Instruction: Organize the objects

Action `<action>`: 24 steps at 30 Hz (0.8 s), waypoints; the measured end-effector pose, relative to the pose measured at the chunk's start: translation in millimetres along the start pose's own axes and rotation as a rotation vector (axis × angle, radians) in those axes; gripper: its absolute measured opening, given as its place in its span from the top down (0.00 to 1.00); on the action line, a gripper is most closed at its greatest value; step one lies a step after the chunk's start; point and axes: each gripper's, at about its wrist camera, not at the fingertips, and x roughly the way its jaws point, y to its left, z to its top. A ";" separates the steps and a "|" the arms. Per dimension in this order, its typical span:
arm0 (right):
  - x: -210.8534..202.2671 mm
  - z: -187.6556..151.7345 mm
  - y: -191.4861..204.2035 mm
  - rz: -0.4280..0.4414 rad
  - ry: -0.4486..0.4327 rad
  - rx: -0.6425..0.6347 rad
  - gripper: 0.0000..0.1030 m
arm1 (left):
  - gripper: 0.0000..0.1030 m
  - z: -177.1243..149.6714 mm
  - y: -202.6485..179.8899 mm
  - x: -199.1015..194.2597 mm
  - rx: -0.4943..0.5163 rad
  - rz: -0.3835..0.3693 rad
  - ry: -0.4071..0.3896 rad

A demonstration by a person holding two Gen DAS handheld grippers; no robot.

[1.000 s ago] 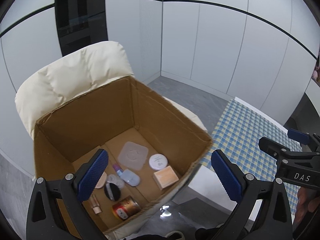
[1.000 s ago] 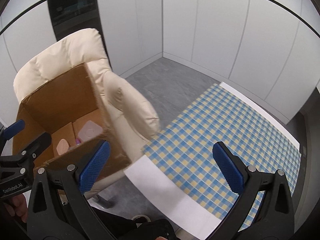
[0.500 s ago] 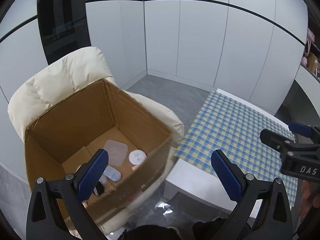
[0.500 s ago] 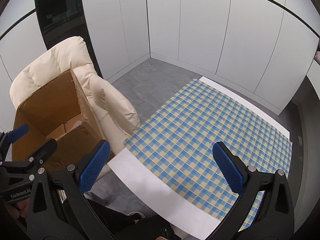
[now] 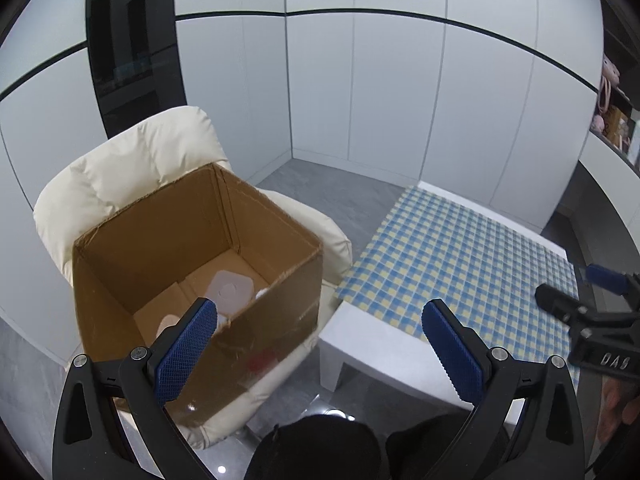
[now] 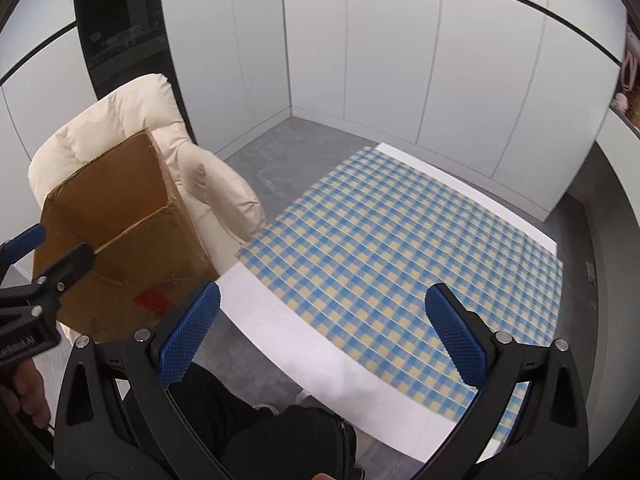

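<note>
Left wrist view has pulled back from the box (image 5: 200, 280); both claws (image 5: 320, 356) (image 6: 324, 340) gape empty; checked worktop (image 6: 400, 248) bare.

Left claw (image 5: 320, 348) pulled back from cardboard box (image 5: 200, 280), box contents mostly hidden

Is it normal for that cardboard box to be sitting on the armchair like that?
It looks odd: the open cardboard box sits on the cream armchair instead of the checked table, its corner overhanging the seat's front edge.
</note>
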 end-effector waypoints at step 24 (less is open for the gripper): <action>-70.1 -59.0 -37.3 -0.007 -0.047 0.078 0.00 | 0.00 -33.8 -45.3 -36.0 0.090 -0.025 0.013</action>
